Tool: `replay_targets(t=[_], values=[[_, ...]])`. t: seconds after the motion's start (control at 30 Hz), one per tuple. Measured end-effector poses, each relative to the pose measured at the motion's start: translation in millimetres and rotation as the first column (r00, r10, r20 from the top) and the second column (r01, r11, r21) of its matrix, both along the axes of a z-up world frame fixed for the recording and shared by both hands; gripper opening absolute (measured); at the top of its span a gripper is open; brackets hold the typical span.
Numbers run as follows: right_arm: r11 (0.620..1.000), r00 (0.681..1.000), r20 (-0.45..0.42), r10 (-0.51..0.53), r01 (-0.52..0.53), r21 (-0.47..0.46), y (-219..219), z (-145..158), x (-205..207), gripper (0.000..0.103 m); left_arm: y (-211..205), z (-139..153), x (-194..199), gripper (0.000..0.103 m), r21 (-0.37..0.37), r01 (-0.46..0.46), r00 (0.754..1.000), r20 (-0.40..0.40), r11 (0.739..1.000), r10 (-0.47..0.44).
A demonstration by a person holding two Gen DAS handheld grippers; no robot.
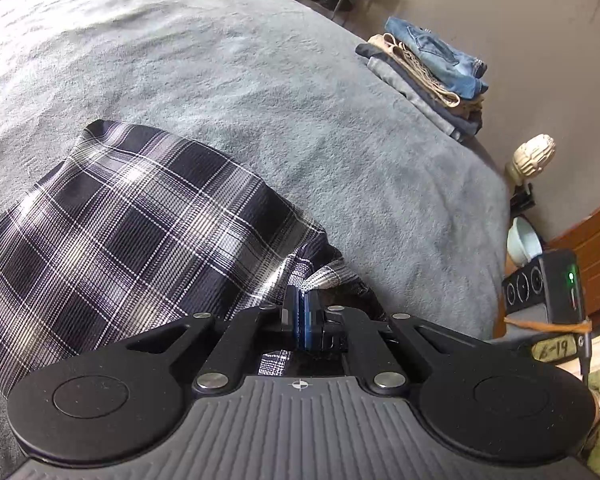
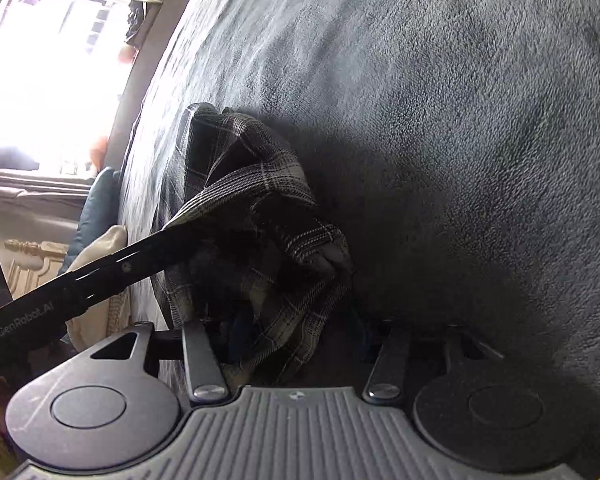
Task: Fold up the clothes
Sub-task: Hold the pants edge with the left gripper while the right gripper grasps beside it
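A black, grey and white plaid garment lies bunched on the grey blanket of a bed. My left gripper is shut on a folded edge of this garment at its near right corner. In the right wrist view the same plaid garment is heaped in shadow, and part of it drapes down between the fingers of my right gripper. Those jaws stand apart, with the cloth against the left finger and a gap at the right one. The left tool's black body reaches in from the left, its tip hidden under the cloth.
A stack of folded clothes, jeans on top, sits at the bed's far right edge. Beyond that edge are a carved bedpost knob, a pale bowl and a black device with a green light. A bright window is at the left.
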State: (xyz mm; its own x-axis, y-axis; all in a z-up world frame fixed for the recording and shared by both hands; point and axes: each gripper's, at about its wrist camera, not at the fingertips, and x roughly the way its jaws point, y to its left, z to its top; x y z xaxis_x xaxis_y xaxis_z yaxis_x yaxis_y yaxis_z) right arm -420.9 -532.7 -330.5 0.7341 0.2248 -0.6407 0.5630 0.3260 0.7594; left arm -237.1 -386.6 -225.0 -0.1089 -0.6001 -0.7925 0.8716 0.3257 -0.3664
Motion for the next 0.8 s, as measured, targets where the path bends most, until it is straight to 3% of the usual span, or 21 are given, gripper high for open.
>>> replay_targets(t=[0.07, 0.17, 0.37, 0.53, 0.7, 0.8], values=[[1.0, 1.0, -0.005, 0.005, -0.005, 0.01, 1.2, -0.9, -0.7, 0.013, 0.8, 0.4, 1.5, 0.001, -0.003, -0.001, 1.0, -0.005, 1.0, 0.001], [0.998, 0.999, 0.022, -0.031, 0.029, 0.064, 2.4, -1.1, -5.9, 0.004, 2.3, 1.6, 1.8, 0.001, -0.009, 0.0, 1.0, -0.007, 1.0, 0.0], [0.993, 0.991, 0.125, -0.057, 0.044, 0.105, 5.3, 9.3, 1.4, 0.003, 3.8, 1.0, -6.7, 0.001, -0.014, 0.018, 1.0, -0.004, 1.0, -0.018], [0.998, 0.988, 0.15, -0.036, 0.028, 0.056, 5.9, 9.9, 18.6, 0.003, 8.0, 3.6, -10.5, 0.001, -0.026, 0.012, 1.0, -0.012, 1.0, -0.013], [0.995, 0.987, 0.151, 0.053, -0.039, -0.093, 5.9, 14.4, 41.3, 0.005, 10.0, 3.2, -9.0, 0.001, -0.032, -0.013, 1.0, -0.028, 0.999, 0.012], [0.96, 0.979, 0.133, 0.155, -0.118, -0.252, 19.6, 23.4, 50.6, 0.006, 11.0, 1.9, -6.8, 0.0, -0.032, -0.034, 0.999, -0.034, 0.999, 0.033]])
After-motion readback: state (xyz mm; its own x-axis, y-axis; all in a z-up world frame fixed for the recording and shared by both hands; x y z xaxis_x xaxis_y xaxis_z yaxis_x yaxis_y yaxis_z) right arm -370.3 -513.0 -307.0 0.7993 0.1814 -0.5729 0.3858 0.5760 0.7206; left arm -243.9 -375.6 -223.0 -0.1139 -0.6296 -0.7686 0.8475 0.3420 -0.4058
